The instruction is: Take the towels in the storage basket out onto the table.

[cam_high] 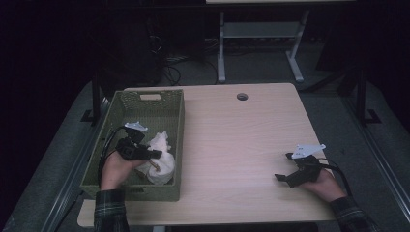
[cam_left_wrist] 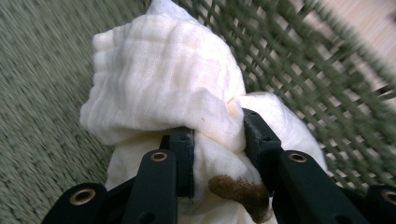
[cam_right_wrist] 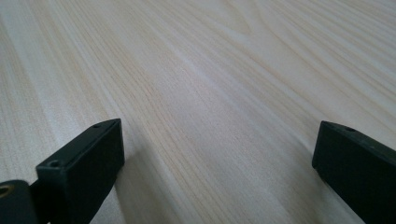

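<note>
Your left gripper (cam_left_wrist: 217,154) has its jaws squeezed onto a fold of the white cloth (cam_left_wrist: 163,84), so you hold it by a small bunch. The rest of the cloth hangs loose, and that is what could go wrong. The pinch is small, so the cloth could slip out and drop back if you lift fast. The hanging part could also catch on the holes in the wall of the green basket (cam_high: 170,145) and drag the basket along. There is a brown spot on the cloth by your jaws; I cannot tell what it is.

The cloth sits inside the basket, near its front right corner, and the basket stands at the left edge of the desk (cam_high: 241,140).

Your right gripper (cam_high: 288,169) rests near the front right corner of the desk. Its jaws stand wide apart with nothing in them.
</note>
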`<control>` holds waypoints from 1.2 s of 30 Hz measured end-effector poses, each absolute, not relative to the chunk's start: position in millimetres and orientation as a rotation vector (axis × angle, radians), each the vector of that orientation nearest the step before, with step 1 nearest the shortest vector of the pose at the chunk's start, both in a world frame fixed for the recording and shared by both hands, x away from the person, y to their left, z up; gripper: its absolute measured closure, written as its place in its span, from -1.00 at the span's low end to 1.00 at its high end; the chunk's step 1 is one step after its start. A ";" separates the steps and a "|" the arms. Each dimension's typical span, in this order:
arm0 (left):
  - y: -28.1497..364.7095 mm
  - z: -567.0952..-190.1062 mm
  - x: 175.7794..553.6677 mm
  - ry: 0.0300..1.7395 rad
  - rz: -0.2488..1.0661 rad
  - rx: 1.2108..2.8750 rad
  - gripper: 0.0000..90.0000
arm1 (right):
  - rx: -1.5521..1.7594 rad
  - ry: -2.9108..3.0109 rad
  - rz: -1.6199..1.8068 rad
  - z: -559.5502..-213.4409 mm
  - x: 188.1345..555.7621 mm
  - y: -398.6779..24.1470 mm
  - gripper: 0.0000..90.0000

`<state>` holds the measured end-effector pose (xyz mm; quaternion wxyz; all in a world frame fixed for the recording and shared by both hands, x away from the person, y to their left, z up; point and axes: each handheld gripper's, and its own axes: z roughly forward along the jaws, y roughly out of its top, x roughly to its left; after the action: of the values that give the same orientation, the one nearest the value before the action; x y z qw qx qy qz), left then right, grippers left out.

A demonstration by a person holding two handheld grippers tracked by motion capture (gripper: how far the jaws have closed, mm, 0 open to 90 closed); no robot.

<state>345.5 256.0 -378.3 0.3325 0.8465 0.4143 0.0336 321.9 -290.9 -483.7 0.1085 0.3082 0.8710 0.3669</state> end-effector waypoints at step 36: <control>247.9 -301.9 332.4 0.830 0.277 1.932 0.55 | 0.904 2.562 1.080 -483.8 322.0 -290.9 -0.96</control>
<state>332.4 247.9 -301.9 0.4886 0.7948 0.3415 0.1141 322.0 -290.9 -483.8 0.1089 0.3075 0.8711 0.3671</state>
